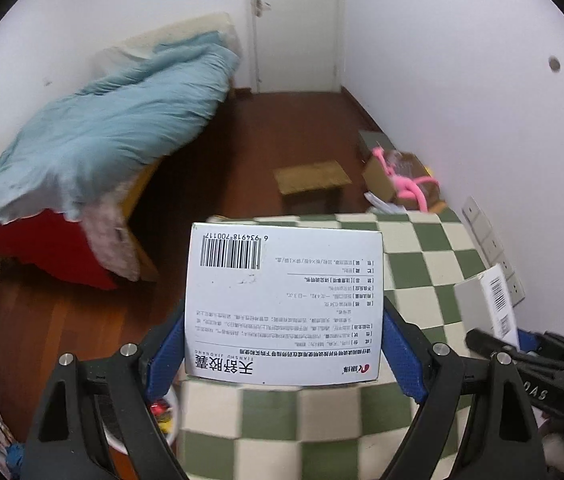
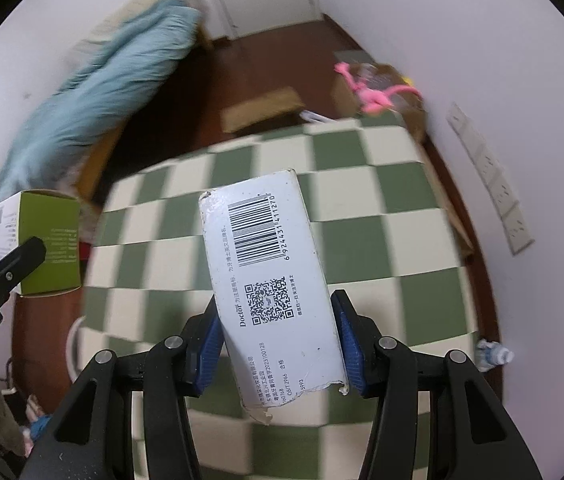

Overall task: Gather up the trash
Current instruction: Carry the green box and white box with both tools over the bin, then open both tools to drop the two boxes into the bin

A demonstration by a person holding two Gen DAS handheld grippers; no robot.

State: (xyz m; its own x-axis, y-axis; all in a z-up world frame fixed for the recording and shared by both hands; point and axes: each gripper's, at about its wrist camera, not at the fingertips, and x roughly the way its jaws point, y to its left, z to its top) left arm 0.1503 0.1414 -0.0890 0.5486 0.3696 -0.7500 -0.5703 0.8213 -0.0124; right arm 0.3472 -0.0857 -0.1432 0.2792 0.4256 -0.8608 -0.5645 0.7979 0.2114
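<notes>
My left gripper (image 1: pixel 284 354) is shut on a white medicine box (image 1: pixel 282 300) with a barcode and black print, held above the green-and-cream checkered table (image 1: pixel 322 420). The same box shows its green side in the right wrist view (image 2: pixel 47 240), with the left gripper's fingers (image 2: pixel 5 266) on it. My right gripper (image 2: pixel 277 344) is shut on a long white toothpaste box (image 2: pixel 273 280) with a barcode, a QR code and a torn near end, held over the table (image 2: pixel 382 240). That box (image 1: pixel 492 304) and the right gripper (image 1: pixel 522 350) show at the right edge of the left wrist view.
A white bin (image 1: pixel 161 412) with scraps stands on the floor left of the table. A bed with a blue quilt (image 1: pixel 101 132) is at left. A small wooden stool (image 1: pixel 312 178) and a cardboard box with a pink toy (image 1: pixel 398 176) lie beyond. A crumpled bottle (image 2: pixel 492 354) lies by the right wall.
</notes>
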